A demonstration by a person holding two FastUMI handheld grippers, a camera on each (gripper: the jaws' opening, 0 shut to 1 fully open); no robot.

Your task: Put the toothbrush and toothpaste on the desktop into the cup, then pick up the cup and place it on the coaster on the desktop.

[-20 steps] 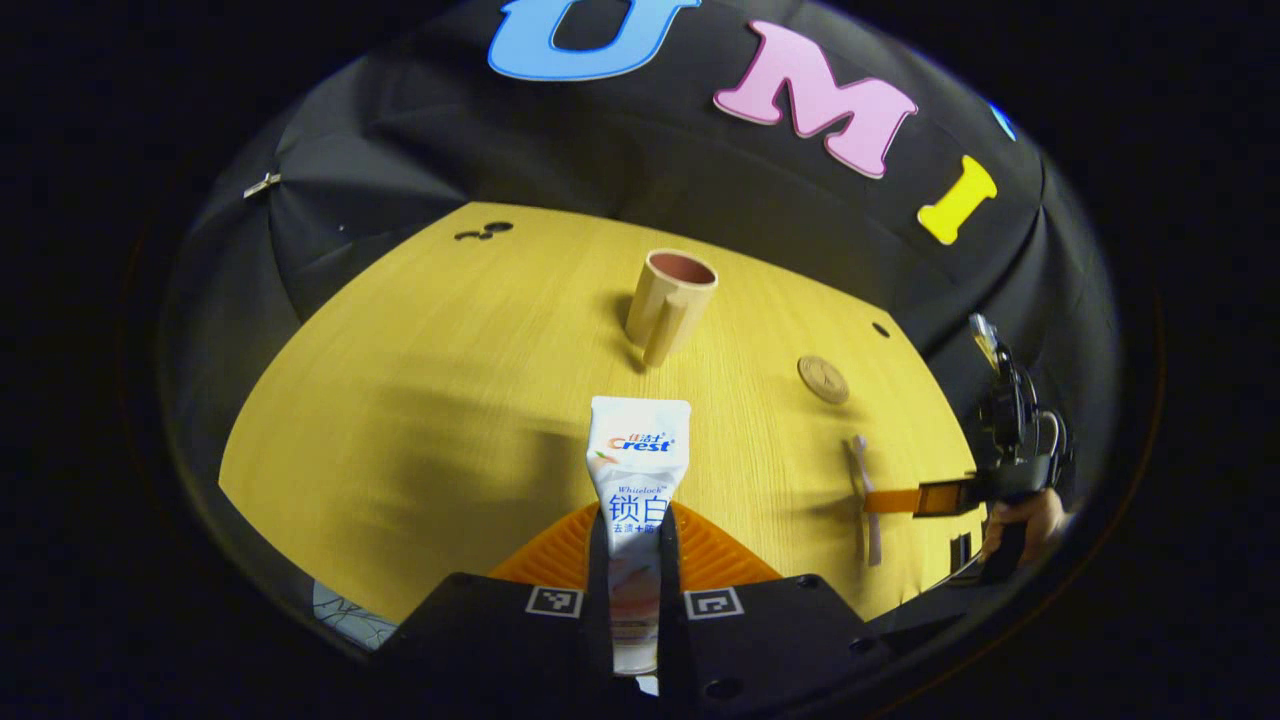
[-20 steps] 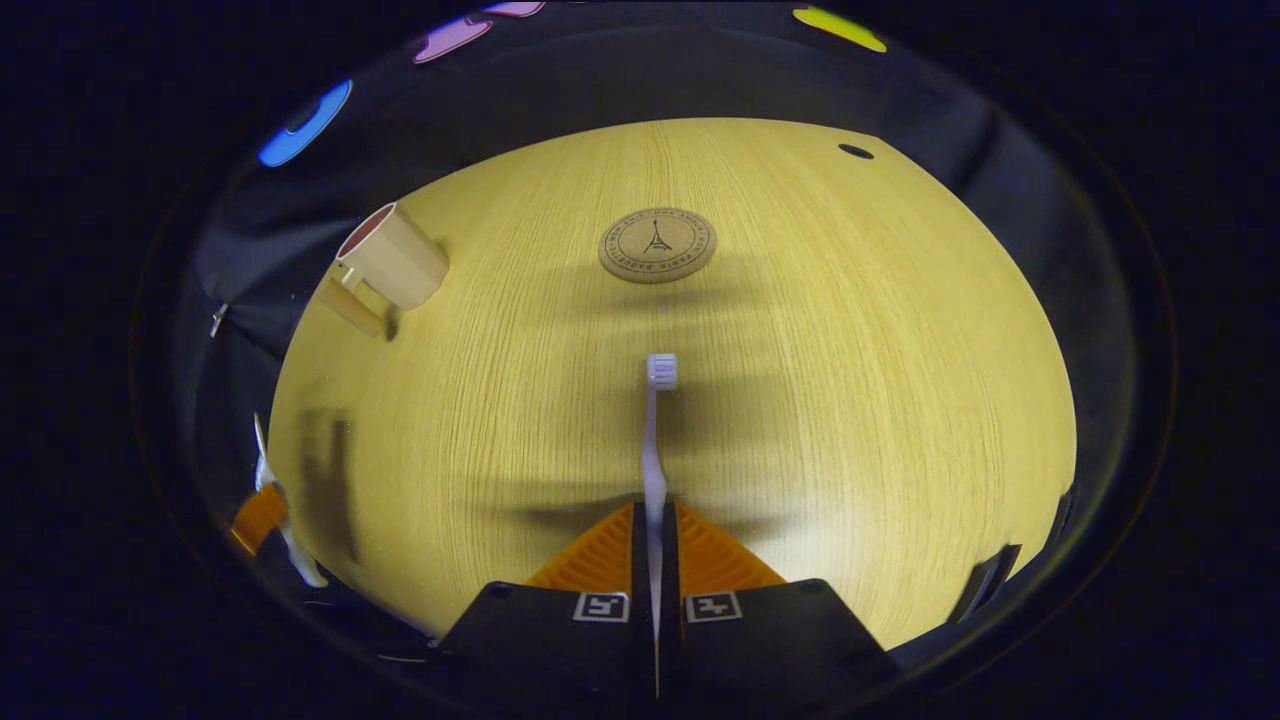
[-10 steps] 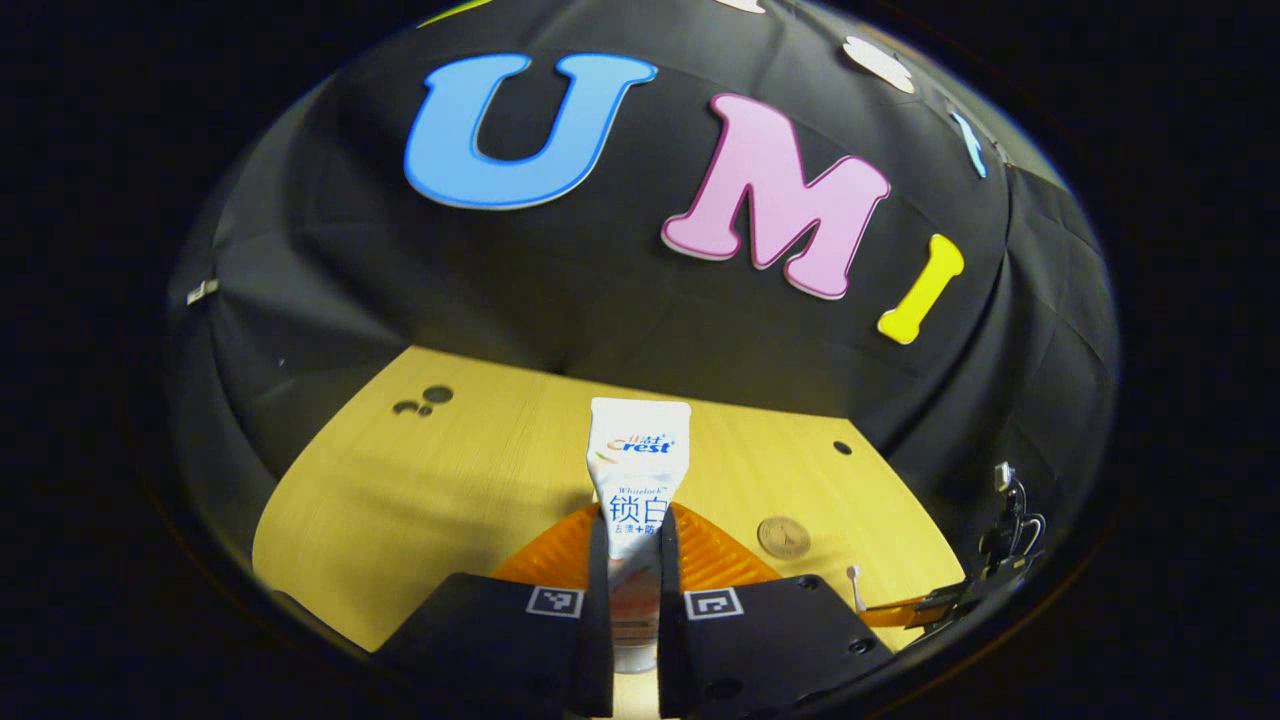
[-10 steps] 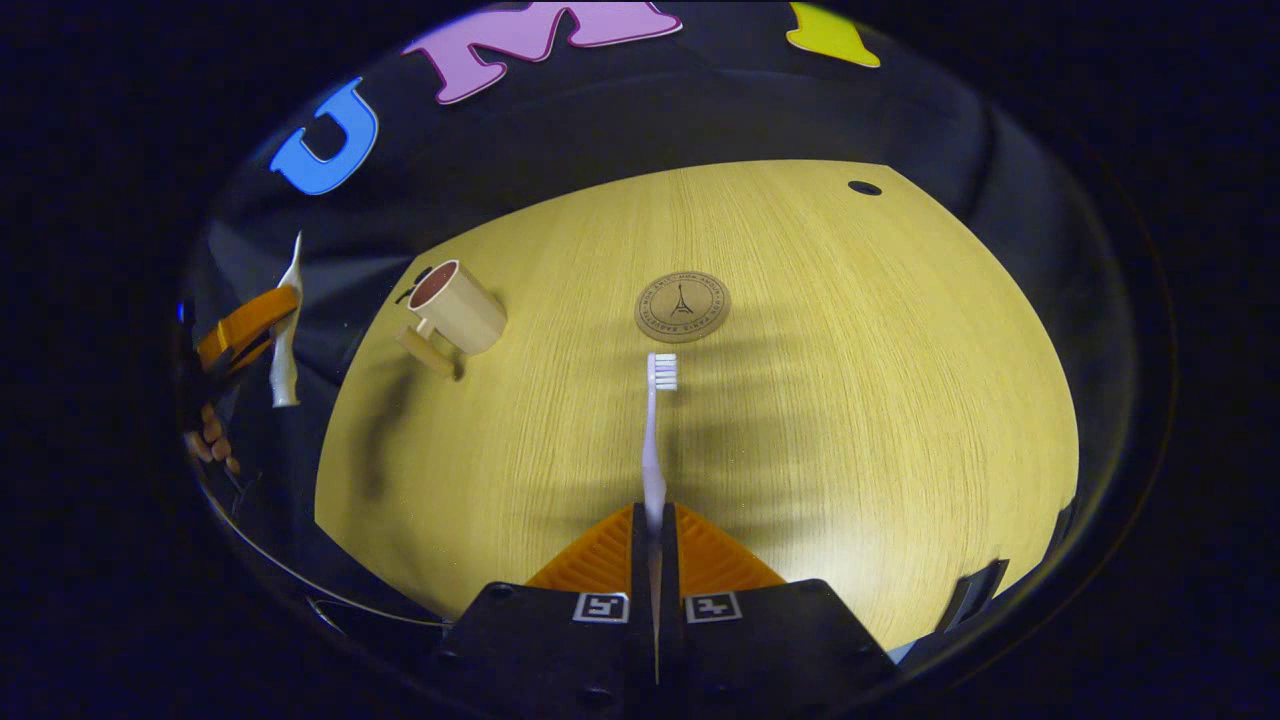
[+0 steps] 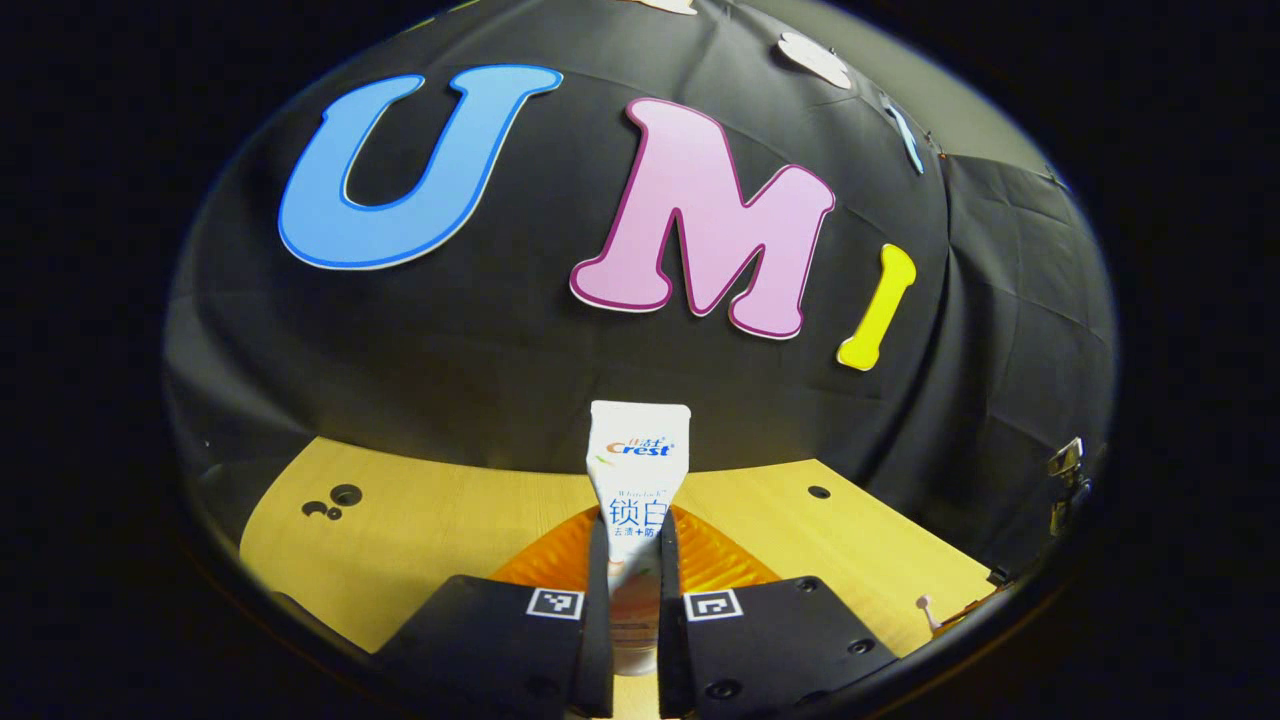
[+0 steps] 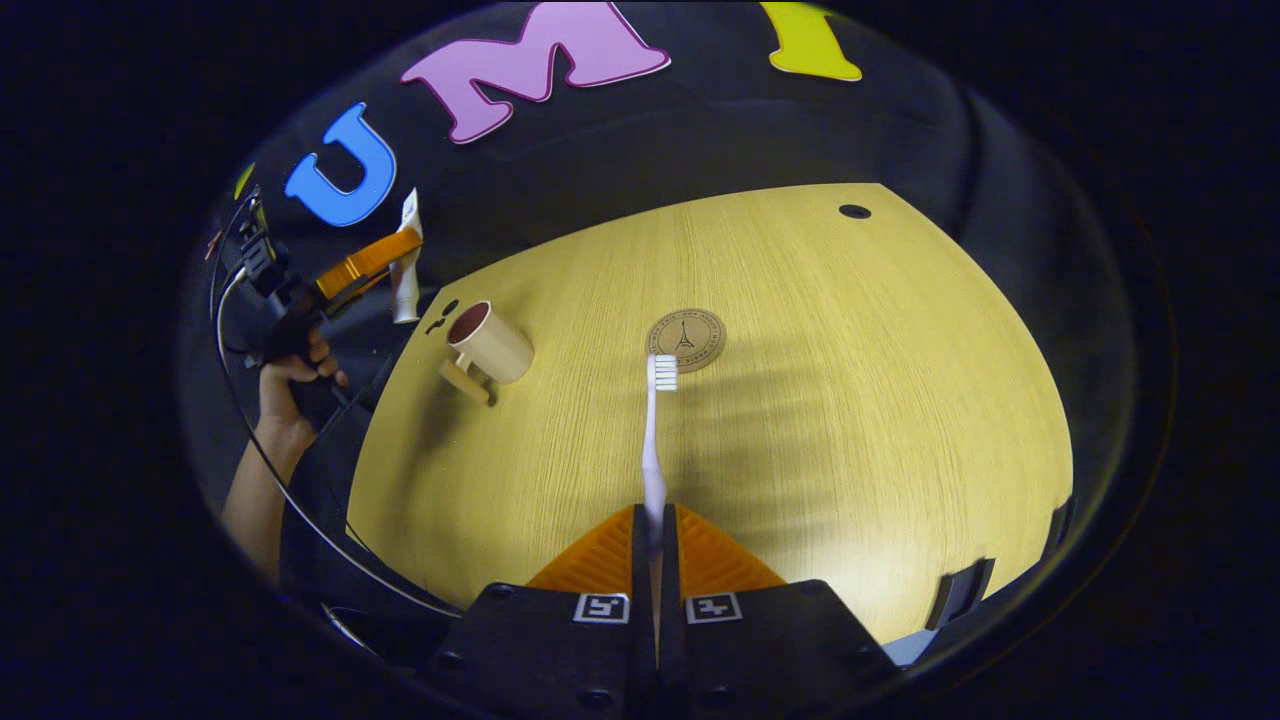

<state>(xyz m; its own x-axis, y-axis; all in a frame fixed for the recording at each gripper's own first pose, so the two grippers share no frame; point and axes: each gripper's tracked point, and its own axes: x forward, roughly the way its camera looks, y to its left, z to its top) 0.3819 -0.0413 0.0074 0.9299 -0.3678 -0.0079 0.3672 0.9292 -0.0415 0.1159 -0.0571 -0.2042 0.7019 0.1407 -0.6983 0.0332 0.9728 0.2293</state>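
My left gripper (image 5: 634,545) is shut on the white toothpaste tube (image 5: 637,468), which sticks up between its orange fingers, flat end forward. The right gripper view shows that left gripper (image 6: 365,265) raised high at the far left with the tube (image 6: 406,270) in it, above and left of the beige cup (image 6: 487,345). The cup stands upright on the yellow desktop (image 6: 800,420), handle toward me. My right gripper (image 6: 654,530) is shut on the toothbrush (image 6: 653,430), whose bristle head points at the round cork coaster (image 6: 686,339). At the lower right of the left gripper view the toothbrush head (image 5: 924,606) peeks in.
A person's hand and forearm (image 6: 270,410) hold the left gripper, with a cable trailing down. Small holes (image 5: 335,498) mark the desktop's far left corner, and another hole (image 6: 854,211) lies near the far right edge. The black cloth wall closes the back.
The left gripper has risen and tilted up with the toothpaste; the cup has dropped out of its view. The right gripper has lifted a little with the toothbrush.
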